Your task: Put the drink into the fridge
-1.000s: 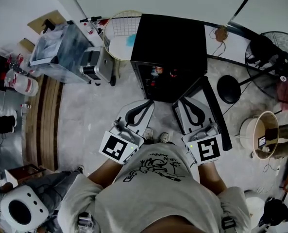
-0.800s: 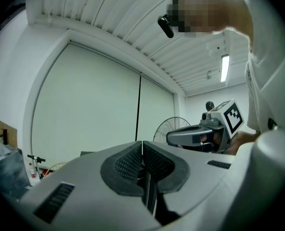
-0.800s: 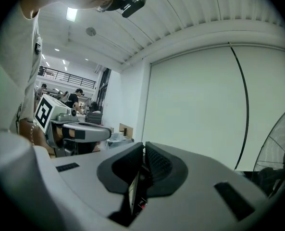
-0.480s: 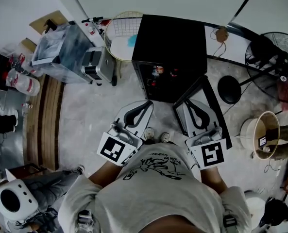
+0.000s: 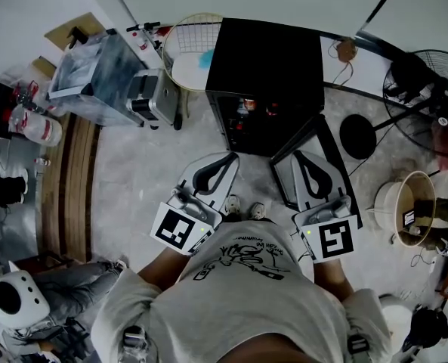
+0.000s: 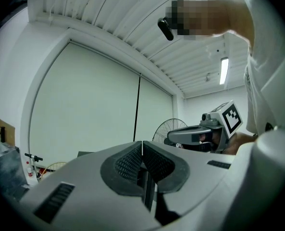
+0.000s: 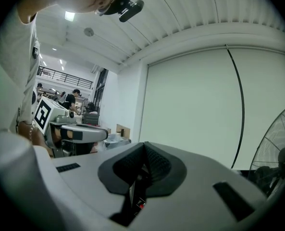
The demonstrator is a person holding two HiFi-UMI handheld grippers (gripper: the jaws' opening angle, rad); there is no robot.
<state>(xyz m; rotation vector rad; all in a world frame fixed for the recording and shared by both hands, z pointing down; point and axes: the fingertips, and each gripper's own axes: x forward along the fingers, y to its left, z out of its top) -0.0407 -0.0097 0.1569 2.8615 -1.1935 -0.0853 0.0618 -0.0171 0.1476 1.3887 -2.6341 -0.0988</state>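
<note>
Jaws together on both, nothing held: left gripper (image 5: 228, 160), right gripper (image 5: 302, 157). Open black cube-shaped mini fridge (image 5: 269, 59) sits top centre, directly above both; left tip looks nearer the opening

Dim, fisheye-warped; ceiling-lamp glare

The pale mottled floor (image 5: 133, 180) carries a black fridge (image 5: 273, 59) with its door open. A white wire basket (image 5: 190, 40) stands just beside its left, a round black base (image 5: 357, 137) to its right, and a beige bucket (image 5: 409, 206) farther right.
</note>
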